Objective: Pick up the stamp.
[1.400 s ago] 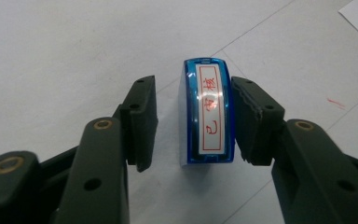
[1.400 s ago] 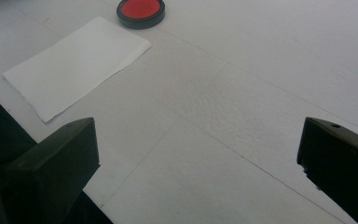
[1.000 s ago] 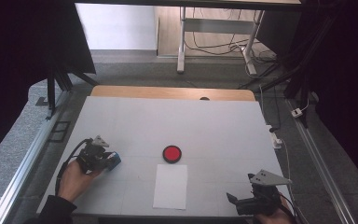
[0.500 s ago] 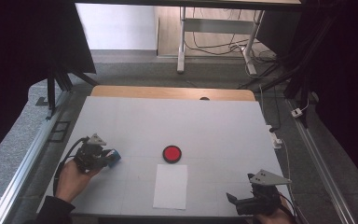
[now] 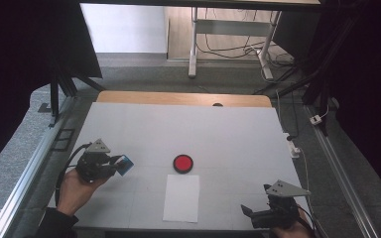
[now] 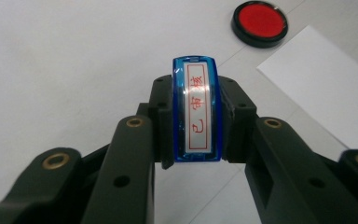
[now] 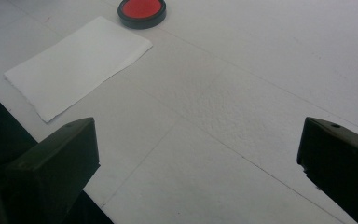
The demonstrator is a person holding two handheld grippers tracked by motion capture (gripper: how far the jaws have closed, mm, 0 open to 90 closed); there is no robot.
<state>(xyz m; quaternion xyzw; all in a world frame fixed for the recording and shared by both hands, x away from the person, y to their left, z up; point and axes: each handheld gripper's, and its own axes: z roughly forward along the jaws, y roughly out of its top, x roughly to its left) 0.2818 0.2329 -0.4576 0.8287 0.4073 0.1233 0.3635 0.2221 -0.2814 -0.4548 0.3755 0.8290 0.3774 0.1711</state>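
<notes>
Now the blue stamp (image 5: 125,164) is being held clamped in the left hand-held gripper (image 5: 110,165), carried slightly higher above the table (image 5: 238,129) than a second ago. Red characters on its label are being shown in the left gripper view. The right hand-held gripper (image 5: 250,214) is being kept wide open, empty, near the paper (image 5: 181,197) and ink pad (image 5: 183,163).

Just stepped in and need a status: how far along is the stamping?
Done: the left gripper has clamped the blue-cased rubber stamp and holds it above the table. Left: inking it on the round red ink pad, then pressing it on the blank white paper sheet.
</notes>
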